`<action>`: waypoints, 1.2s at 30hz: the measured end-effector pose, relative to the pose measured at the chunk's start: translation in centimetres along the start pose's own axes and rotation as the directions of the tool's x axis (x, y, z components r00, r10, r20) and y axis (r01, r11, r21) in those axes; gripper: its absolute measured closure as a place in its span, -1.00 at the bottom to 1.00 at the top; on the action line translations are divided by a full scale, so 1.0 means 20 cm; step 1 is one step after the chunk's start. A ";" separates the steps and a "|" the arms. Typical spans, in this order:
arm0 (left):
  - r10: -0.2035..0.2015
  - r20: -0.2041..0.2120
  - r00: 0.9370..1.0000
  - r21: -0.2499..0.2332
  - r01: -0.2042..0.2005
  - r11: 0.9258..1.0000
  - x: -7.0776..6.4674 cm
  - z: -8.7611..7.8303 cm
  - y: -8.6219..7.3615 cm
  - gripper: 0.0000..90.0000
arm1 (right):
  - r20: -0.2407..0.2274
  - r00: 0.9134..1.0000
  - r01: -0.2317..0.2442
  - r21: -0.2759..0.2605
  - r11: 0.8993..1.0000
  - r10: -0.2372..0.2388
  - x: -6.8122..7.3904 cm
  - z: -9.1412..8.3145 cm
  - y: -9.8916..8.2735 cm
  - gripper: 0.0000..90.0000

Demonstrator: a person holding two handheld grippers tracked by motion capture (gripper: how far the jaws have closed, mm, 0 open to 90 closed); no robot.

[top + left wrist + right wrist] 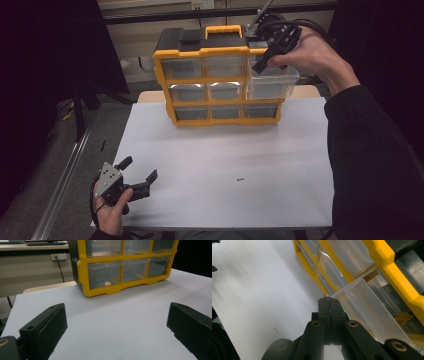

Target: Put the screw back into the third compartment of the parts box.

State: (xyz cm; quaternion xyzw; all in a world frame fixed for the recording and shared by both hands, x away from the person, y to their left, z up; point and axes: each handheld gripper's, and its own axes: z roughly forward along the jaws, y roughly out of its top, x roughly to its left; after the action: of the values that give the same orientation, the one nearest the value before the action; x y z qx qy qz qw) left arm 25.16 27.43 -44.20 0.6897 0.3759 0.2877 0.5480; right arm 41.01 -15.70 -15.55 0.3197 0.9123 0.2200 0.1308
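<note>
A yellow-framed organizer (201, 51) with rows of clear drawers stands upright at the back of the white table (225, 160). Its top right clear drawer (272, 82) is pulled out toward me. My right gripper (261, 65) is up at that drawer, jaws pressed together on its front lip. In the right gripper view the thin clear wall of the drawer (367, 305) runs into the shut right gripper (329, 300), beside the organizer (392, 255). My left gripper (139, 172) rests low at the table's near left, open and holding nothing. Its view looks between wide-apart jaws, left gripper (116, 308), toward the organizer (110, 290).
A tiny dark screw (240, 179) lies on the table in front of the organizer, right of centre; it appears as a small speck (276, 329) in the right gripper view. The table's left edge drops to a floor with a metal rail (65, 180). Dark surroundings on both sides.
</note>
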 end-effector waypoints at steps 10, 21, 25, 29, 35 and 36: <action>0.000 0.004 1.000 -0.003 0.000 1.000 0.00 0.00 0.00 -0.94 | 0.045 0.999 -0.029 0.063 0.998 0.026 -0.05 0.06 0.00 0.97; 0.001 0.001 1.000 0.005 -0.001 1.000 0.00 0.00 0.00 -0.94 | 0.056 0.997 -0.060 0.096 0.994 0.055 -0.09 0.11 0.01 0.97; 0.003 -0.002 1.000 0.003 -0.003 1.000 0.01 0.00 0.00 -0.94 | 0.055 0.997 -0.064 0.111 0.992 0.059 -0.11 0.14 0.02 0.97; -0.001 -0.004 1.000 0.000 0.001 1.000 0.01 0.00 0.00 -0.94 | 0.058 0.995 -0.084 0.125 0.989 0.077 -0.13 0.16 0.02 0.97; -0.003 0.001 1.000 -0.004 0.003 1.000 0.01 0.00 0.00 -0.94 | 0.061 0.994 -0.094 0.141 0.986 0.086 -0.13 0.19 0.02 0.97; -0.002 0.001 1.000 -0.004 0.002 1.000 0.01 0.00 0.00 -0.94 | 0.063 0.994 -0.094 0.144 0.985 0.086 -0.13 0.19 0.02 0.97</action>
State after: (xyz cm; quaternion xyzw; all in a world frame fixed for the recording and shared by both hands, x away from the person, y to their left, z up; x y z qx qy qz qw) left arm 25.20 27.57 -44.21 0.6882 0.3758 0.2875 0.5501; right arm 44.69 -15.98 -18.53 0.3755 0.9065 0.1491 0.1225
